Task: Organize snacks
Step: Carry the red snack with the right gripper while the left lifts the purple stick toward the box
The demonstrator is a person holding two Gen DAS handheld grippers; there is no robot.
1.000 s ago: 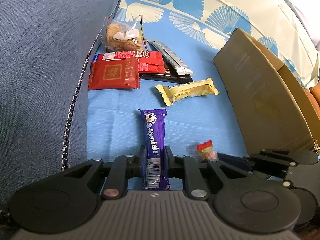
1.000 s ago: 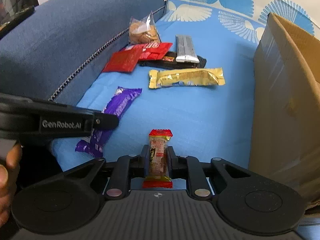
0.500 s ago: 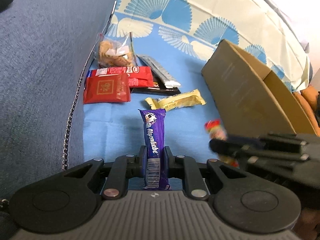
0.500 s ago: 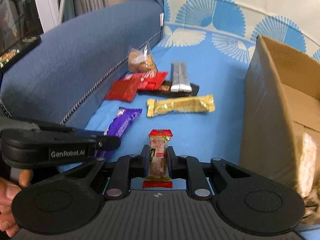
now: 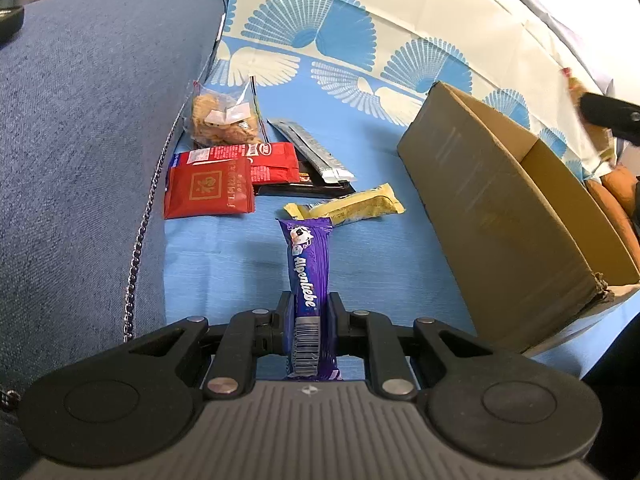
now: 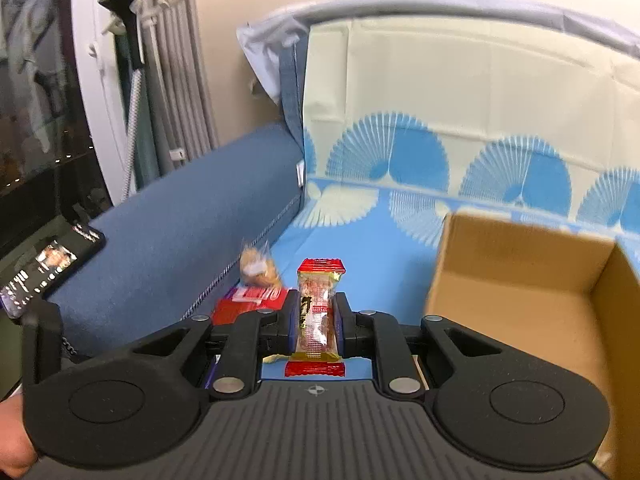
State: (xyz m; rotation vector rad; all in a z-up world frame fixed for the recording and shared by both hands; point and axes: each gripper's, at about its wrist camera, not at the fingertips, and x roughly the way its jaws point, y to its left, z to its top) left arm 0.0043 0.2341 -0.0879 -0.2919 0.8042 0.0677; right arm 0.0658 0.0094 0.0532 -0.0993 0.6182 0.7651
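Observation:
My left gripper [image 5: 309,312] is shut on a purple Alpenliebe bar [image 5: 308,264] and holds it above the blue sheet. My right gripper [image 6: 318,320] is shut on a small red-ended candy packet [image 6: 319,304], raised high, left of the open cardboard box [image 6: 520,280]. In the left wrist view the box [image 5: 492,200] stands at the right, and the right gripper shows blurred above its far end. On the sheet lie a yellow bar [image 5: 352,206], red packets [image 5: 210,190], a silver packet [image 5: 310,150] and a clear bag of biscuits [image 5: 224,120].
The blue sofa back [image 5: 80,120] runs along the left with a chain [image 5: 140,236] at its seam. A phone [image 6: 52,260] lies on the sofa back. Curtains and a window stand behind at the left of the right wrist view. A fan-patterned sheet [image 5: 360,40] covers the seat.
Both grippers have lifted with their snacks. The right gripper rose far more and moved toward the box; it now looks over the box's rim.

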